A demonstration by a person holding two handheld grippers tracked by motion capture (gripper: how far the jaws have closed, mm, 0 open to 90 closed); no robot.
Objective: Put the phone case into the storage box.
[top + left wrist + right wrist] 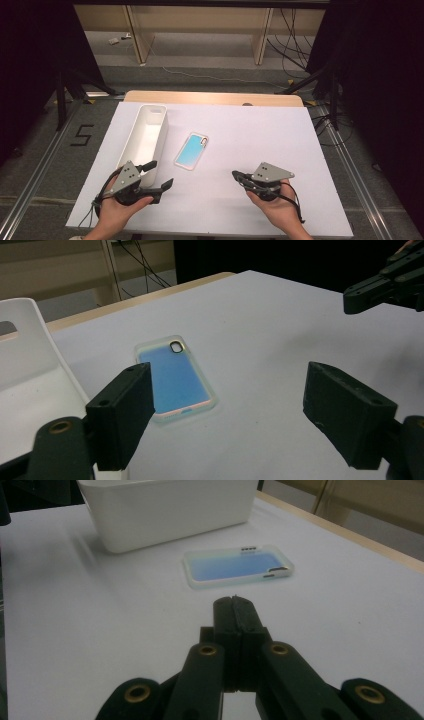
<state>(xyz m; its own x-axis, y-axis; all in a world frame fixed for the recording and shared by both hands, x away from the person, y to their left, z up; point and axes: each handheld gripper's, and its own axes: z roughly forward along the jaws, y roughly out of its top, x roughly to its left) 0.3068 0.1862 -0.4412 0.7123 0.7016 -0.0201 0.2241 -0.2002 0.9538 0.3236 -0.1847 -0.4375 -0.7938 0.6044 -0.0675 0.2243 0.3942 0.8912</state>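
Two hand-held grippers were in play over a white-covered table (240, 200). In the high view, the left hand-held gripper (160, 175) stood with jaws apart and empty, just beside the near end of a long white plastic bin (162, 131). The right hand-held gripper (237, 176) was clenched on nothing, pointing toward the table's middle. A translucent blue phone case with a clear rim (192, 150) lay flat between them, just right of the bin and untouched.

In the left gripper view, the phone case (174, 377) lay ahead between the parted jaws, not reached.

In the right gripper view, the closed jaws aimed at the case (235, 567), the bin (170, 515) behind it.

Judgement: approach stage. The next move calls for closing in on the case's thin rim, likely for placement in the bin.
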